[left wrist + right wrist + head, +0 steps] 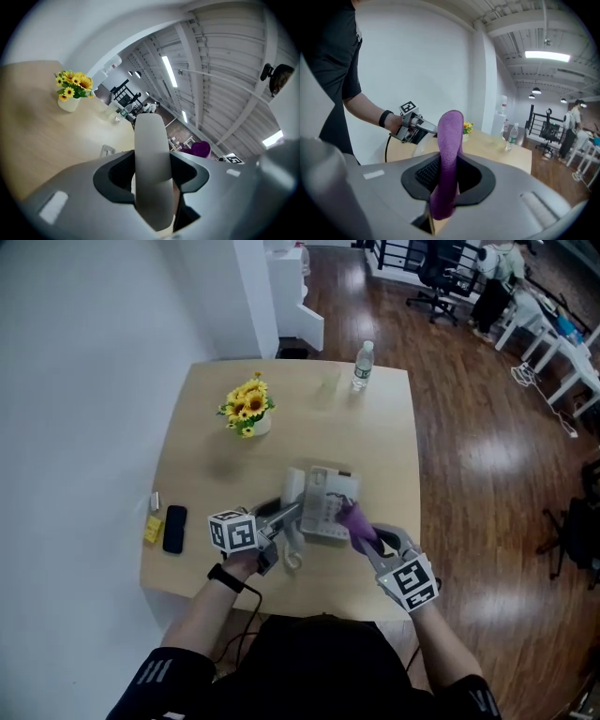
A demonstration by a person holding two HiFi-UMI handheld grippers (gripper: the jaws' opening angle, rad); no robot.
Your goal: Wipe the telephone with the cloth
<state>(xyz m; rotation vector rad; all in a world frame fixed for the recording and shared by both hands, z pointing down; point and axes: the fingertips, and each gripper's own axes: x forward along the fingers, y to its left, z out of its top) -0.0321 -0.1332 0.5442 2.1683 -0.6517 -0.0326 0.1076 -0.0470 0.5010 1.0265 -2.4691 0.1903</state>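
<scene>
Telephone: pale grey desk telephone base (pixel 330 505) sits on the light wooden bench (pixel 197 465), near the front edge and between the two grippers.
Handset: long pale grey telephone handset (pixel 152 154) is off the cradle and lies along the base's left side; a coiled cord (pixel 293 562) seems to hang from it toward the front edge.
Left hold: left gripper (pixel 283 515) has its fingers closed on the handset, across its width; in the left gripper view the handset runs straight out between them.
Right hold: right gripper (pixel 447 180) has its fingers clamped on a folded purple cloth (pixel 450 150), whose free end stands out past the tips.
Key relation: the cloth is at the base's front right corner. The base lies ahead and to the left of the right fingers, so a wipe would probably run away from the person across the top face.
Long axis: the base's long side runs roughly front to back in the head view, slightly tilted; the handset is about parallel with it.
Nearer hand: the right gripper is the one at the base; the left is taken up with the handset.
Hidden: the keypad is too small to read. Whether the cloth actually presses on the plastic cannot be told. In the right gripper view the cloth blocks nearly all of the base, and the left gripper view looks up over the bench and shows little or nothing of it.
</scene>
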